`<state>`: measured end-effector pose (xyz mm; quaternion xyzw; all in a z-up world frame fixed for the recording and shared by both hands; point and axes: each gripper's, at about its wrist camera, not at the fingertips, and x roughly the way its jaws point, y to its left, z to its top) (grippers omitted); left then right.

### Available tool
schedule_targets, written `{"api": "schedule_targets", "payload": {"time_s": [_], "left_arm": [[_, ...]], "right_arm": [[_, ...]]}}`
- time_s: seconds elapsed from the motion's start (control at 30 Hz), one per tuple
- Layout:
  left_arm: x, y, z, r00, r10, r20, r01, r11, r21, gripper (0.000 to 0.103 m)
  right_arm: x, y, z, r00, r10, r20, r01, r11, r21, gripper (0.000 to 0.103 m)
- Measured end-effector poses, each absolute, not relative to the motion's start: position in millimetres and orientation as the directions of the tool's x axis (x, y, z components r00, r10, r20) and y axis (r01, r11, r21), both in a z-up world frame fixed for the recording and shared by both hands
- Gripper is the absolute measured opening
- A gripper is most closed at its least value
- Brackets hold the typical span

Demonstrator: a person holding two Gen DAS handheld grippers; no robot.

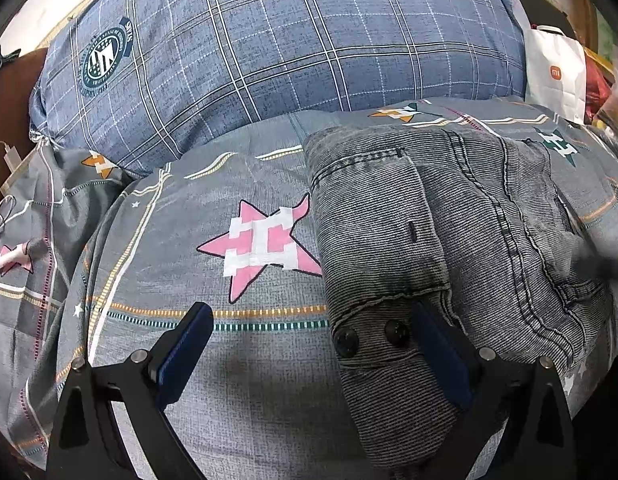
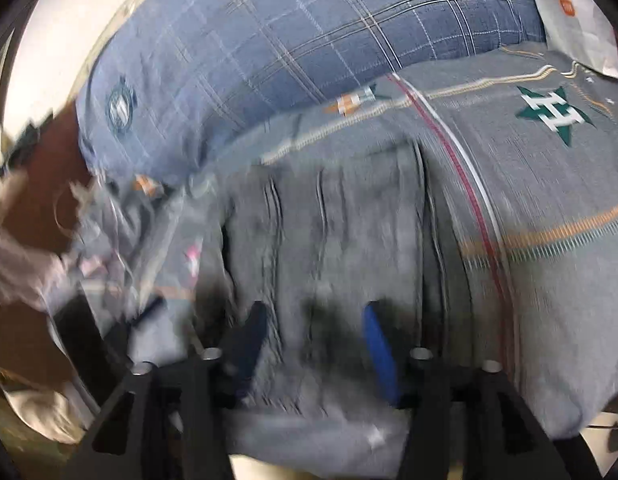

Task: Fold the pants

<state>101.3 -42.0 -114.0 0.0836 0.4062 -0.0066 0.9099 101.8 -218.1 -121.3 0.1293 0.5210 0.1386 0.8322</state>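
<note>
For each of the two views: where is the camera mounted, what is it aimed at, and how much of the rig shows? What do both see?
Left wrist: on the left gripper, facing the pants on the bedsheet; both fingers show, open.
Right wrist: on the right gripper, blurred, over the pants; both fingers show, open.
Shared: pants, bedsheet, plaid pillow and white bag.

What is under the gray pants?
The gray pants lie on a gray bedsheet with star prints; a pink star shows beside them. Whatever pattern lies directly beneath is covered.
</note>
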Motion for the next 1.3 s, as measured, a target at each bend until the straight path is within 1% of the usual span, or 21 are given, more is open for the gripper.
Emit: {"api": "schedule_targets", "payload": {"time_s": [0.1,0.23,0.3,0.37,0.4,0.43,0.47,0.5,0.53,0.67,0.73,0.77,0.83,0.9,0.93,1.03,1.07,1.1,1.13,1.2,1.3], "left_arm": [[101,-42,-112,0.668,0.051,-0.742,0.087,0.986,0.146,0.100],[101,-27,-91,0.634,-0.022,-0.773,0.077,0.996,0.035,0.098],[90,-20,-73,0.689,-0.027,-0.724,0.039,0.999,0.000,0.098],[85,-21,-70,0.710,-0.006,-0.704,0.026,1.000,0.017,0.098],[88,-24,-77,0.690,0.000,-0.724,0.036,0.999,0.035,0.098],[94,-33,-94,0.636,0.010,-0.772,0.072,0.995,0.073,0.098],[98,-42,-113,0.599,0.040,-0.800,0.101,0.987,0.124,0.100],[93,-40,-113,0.660,0.041,-0.750,0.086,0.988,0.129,0.101],[94,-40,-113,0.648,0.044,-0.760,0.082,0.988,0.127,0.101],[98,-41,-112,0.646,0.040,-0.762,0.094,0.987,0.131,0.101],[98,-39,-113,0.647,0.036,-0.761,0.089,0.989,0.122,0.101],[98,-39,-113,0.650,0.032,-0.760,0.087,0.989,0.116,0.101],[97,-38,-113,0.653,0.023,-0.757,0.088,0.990,0.106,0.101],[97,-35,-113,0.650,0.006,-0.760,0.091,0.992,0.087,0.101],[97,-35,-113,0.645,-0.003,-0.764,0.095,0.992,0.077,0.101],[99,-17,-104,0.631,-0.116,-0.767,0.103,0.993,-0.065,0.100],[100,-9,-100,0.616,-0.172,-0.769,0.094,0.985,-0.145,0.099],[99,7,-93,0.612,-0.266,-0.745,0.081,0.958,-0.276,0.099],[96,19,-89,0.627,-0.324,-0.709,0.070,0.929,-0.363,0.099],[96,33,-86,0.625,-0.393,-0.674,0.054,0.884,-0.465,0.099],[104,29,-104,0.524,-0.549,-0.651,0.066,0.788,-0.612,0.099]], "right_arm": [[91,-213,-129,0.472,0.331,-0.817,-0.132,0.943,0.306,0.062],[92,-207,-130,0.481,0.307,-0.821,-0.135,0.951,0.276,0.066],[90,-211,-131,0.489,0.331,-0.807,-0.145,0.943,0.299,0.066],[89,-216,-132,0.488,0.357,-0.796,-0.157,0.934,0.322,0.066],[89,-217,-132,0.481,0.368,-0.796,-0.161,0.929,0.332,0.066],[88,-219,-128,0.467,0.372,-0.802,-0.162,0.928,0.336,0.066],[92,-220,-124,0.444,0.376,-0.813,-0.158,0.926,0.342,0.066],[96,-220,-119,0.432,0.379,-0.818,-0.146,0.925,0.351,0.064],[98,-223,-106,0.448,0.378,-0.810,-0.139,0.924,0.355,0.063],[122,-220,-48,0.576,0.311,-0.756,-0.162,0.950,0.267,0.064],[148,-206,-36,0.593,0.268,-0.759,-0.183,0.963,0.197,0.065],[164,-199,-39,0.584,0.247,-0.773,-0.190,0.968,0.165,0.065],[200,-190,-72,0.516,0.144,-0.845,-0.154,0.985,0.074,0.065],[225,-190,-123,0.359,0.117,-0.926,-0.139,0.988,0.071,0.066],[221,-190,-119,0.415,0.112,-0.903,-0.151,0.987,0.053,0.066],[217,-181,-103,0.386,0.072,-0.920,-0.181,0.983,0.001,0.066],[217,-181,-96,0.384,0.065,-0.921,-0.187,0.982,-0.009,0.066],[217,-182,-87,0.392,0.058,-0.918,-0.183,0.983,-0.016,0.066],[216,-184,-75,0.413,0.065,-0.908,-0.179,0.984,-0.011,0.066],[223,-179,-48,0.447,0.092,-0.890,-0.179,0.984,0.012,0.068],[240,-147,-23,0.434,0.149,-0.889,-0.261,0.965,0.034,0.070]]}}
